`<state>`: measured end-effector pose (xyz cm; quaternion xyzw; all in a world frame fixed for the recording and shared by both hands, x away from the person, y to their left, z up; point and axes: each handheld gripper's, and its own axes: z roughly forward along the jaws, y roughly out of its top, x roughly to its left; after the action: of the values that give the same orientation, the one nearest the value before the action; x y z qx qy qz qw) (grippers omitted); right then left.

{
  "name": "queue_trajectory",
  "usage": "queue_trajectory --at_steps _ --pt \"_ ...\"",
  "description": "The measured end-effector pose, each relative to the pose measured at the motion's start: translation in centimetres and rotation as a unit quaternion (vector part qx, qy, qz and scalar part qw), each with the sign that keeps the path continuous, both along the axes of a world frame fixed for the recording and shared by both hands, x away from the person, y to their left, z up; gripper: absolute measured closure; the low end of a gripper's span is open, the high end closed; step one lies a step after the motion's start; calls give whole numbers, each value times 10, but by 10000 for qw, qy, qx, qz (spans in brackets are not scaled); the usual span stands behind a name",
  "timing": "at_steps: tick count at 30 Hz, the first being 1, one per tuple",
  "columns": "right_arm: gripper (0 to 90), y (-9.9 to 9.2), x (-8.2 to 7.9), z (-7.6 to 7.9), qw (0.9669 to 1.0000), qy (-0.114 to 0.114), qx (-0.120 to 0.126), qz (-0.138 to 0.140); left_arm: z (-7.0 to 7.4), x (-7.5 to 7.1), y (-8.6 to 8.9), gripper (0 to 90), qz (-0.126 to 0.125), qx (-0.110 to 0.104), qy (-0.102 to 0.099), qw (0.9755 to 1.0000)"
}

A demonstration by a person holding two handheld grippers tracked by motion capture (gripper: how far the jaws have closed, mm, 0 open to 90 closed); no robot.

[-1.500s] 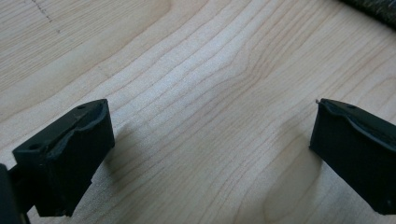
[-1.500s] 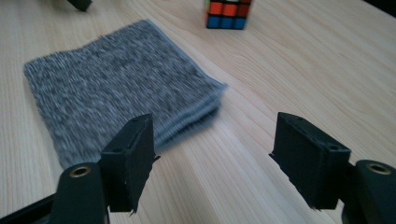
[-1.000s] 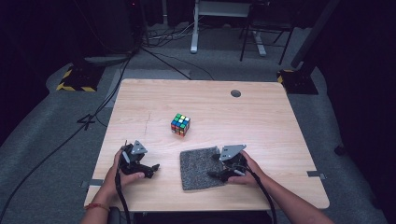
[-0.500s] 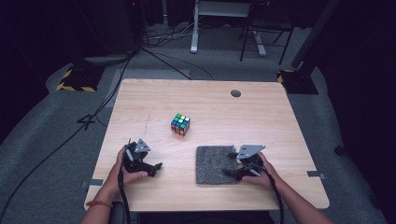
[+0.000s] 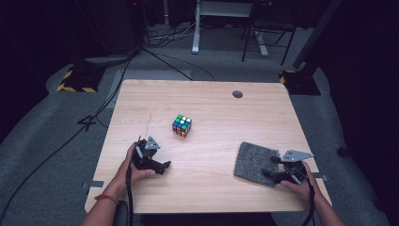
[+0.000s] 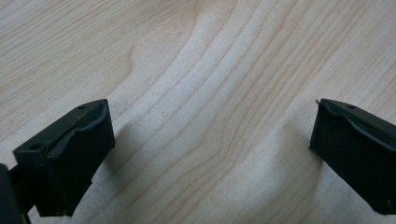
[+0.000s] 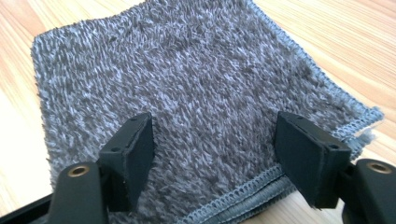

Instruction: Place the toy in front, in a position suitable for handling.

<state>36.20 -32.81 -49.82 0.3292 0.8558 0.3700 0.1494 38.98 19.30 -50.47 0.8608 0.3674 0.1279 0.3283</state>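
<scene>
A colourful puzzle cube (image 5: 181, 125) stands alone near the middle of the wooden table (image 5: 211, 108). A grey fuzzy cloth (image 5: 251, 162) lies flat near the front right corner. My right gripper (image 5: 270, 166) rests on the cloth's right edge. In the right gripper view its jaws stand wide apart on the pile, and the gripper (image 7: 212, 140) is open over the cloth (image 7: 196, 70), with the stitched hem just below them. My left gripper (image 5: 164, 165) lies low at the front left, pointing right. It is open (image 6: 212, 126) over bare wood (image 6: 210, 56) with nothing between the jaws.
A round cable hole (image 5: 237, 94) sits at the table's back right. The cloth's right side lies close to the table's right edge. Beyond the table are a dark floor with cables (image 5: 155, 52) and furniture legs (image 5: 195, 28).
My right gripper has slid well to the right along the front of the table, and the grey cloth has travelled with it. The left gripper has shifted slightly rightward. The cube has stayed put.
</scene>
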Motion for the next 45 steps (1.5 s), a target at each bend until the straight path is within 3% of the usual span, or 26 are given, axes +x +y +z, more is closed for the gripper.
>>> queue_trajectory --at_steps 12,14,24,27,29,31,37,39,40,41,45 --pt "286 -22 11 0 9994 -2 -12 -333 0 36 -21 2 -8 9 -20 10000" --pt "282 -26 13 0 9987 -72 -11 -513 0 42 -26 2 -44 -6 -3 10000" --pt "278 -30 15 -1 9985 -98 25 -531 1 59 -43 4 -180 17 -27 9998" --pt "277 -29 15 -1 9985 -98 18 -537 1 62 -49 5 -177 60 -145 9997" --pt "276 -29 15 -1 9985 -87 20 -531 1 67 -52 5 -165 1 -22 9999" --pt "274 -29 16 -1 9986 -74 27 -529 1 71 -54 5 -163 12 -22 9999" --pt "275 -29 16 -1 9985 -77 24 -534 2 77 -55 115 -54 -93 -114 9999" --pt "275 -29 16 -2 9986 -79 28 -529 4 81 -57 168 110 -116 -147 9998" --pt "275 -29 16 -2 9986 -79 28 -529 4 81 -57 164 110 -116 -147 9998" --pt "275 -29 16 -2 9986 -76 30 -527 8 84 -57 152 204 -296 -166 9992" --pt "274 -29 16 -2 9986 -74 28 -529 15 87 -62 150 257 -400 -294 9984"
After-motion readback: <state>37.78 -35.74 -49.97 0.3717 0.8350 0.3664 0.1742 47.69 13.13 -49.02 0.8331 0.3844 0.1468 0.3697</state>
